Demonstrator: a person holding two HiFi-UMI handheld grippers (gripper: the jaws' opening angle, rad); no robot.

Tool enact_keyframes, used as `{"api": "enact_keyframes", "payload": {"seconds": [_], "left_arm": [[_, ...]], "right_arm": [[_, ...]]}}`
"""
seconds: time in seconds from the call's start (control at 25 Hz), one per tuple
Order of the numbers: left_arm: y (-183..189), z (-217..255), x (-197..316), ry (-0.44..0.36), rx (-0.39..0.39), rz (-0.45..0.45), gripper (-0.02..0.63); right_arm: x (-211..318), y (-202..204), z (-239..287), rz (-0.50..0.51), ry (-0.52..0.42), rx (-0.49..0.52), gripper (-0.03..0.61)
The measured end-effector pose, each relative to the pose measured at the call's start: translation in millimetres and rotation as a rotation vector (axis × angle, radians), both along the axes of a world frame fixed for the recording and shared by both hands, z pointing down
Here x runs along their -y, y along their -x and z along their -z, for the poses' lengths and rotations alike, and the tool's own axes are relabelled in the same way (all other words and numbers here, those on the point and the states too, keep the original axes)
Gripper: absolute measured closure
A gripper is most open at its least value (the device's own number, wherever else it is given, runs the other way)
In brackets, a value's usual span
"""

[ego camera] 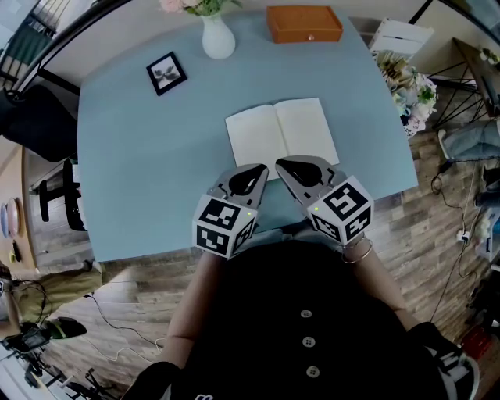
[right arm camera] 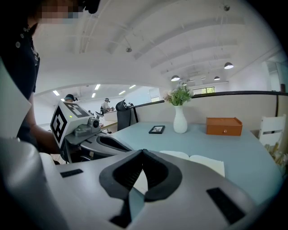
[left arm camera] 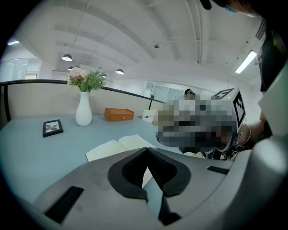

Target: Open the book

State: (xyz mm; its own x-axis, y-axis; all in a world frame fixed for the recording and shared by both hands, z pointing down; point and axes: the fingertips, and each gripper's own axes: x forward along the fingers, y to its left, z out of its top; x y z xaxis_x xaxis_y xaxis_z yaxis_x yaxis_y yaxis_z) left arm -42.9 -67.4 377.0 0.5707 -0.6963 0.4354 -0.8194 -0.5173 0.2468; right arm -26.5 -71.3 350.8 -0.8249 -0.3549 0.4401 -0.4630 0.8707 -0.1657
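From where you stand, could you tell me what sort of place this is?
Probably an open-plan office or lab with a staged desk: a blue table holds an open book, a vase and a framed picture; the right gripper view shows ceiling lights, an office chair and people farther off.

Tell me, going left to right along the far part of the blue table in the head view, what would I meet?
Picture frame → white vase with flowers → orange box. The open book lies nearer and spans the vase and the box, so it has no clear place in that order.
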Motion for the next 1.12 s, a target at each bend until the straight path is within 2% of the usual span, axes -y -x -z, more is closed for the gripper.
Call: {"api": "enact_keyframes", "payload": {"seconds": [0.52,1.12], "left_arm": [[4.9,-4.9,-1.2,0.02,-0.009,0.012,0.601],[4.9,-8.7,0.1,0.034,0.001,0.006,0.601]], "right_arm": [[-0.7,2.5,0.0,0.005,0.008,0.009,0.577],[2.5,0.9,-5.8,0.002,-0.002,-0.033,0.577]]}}
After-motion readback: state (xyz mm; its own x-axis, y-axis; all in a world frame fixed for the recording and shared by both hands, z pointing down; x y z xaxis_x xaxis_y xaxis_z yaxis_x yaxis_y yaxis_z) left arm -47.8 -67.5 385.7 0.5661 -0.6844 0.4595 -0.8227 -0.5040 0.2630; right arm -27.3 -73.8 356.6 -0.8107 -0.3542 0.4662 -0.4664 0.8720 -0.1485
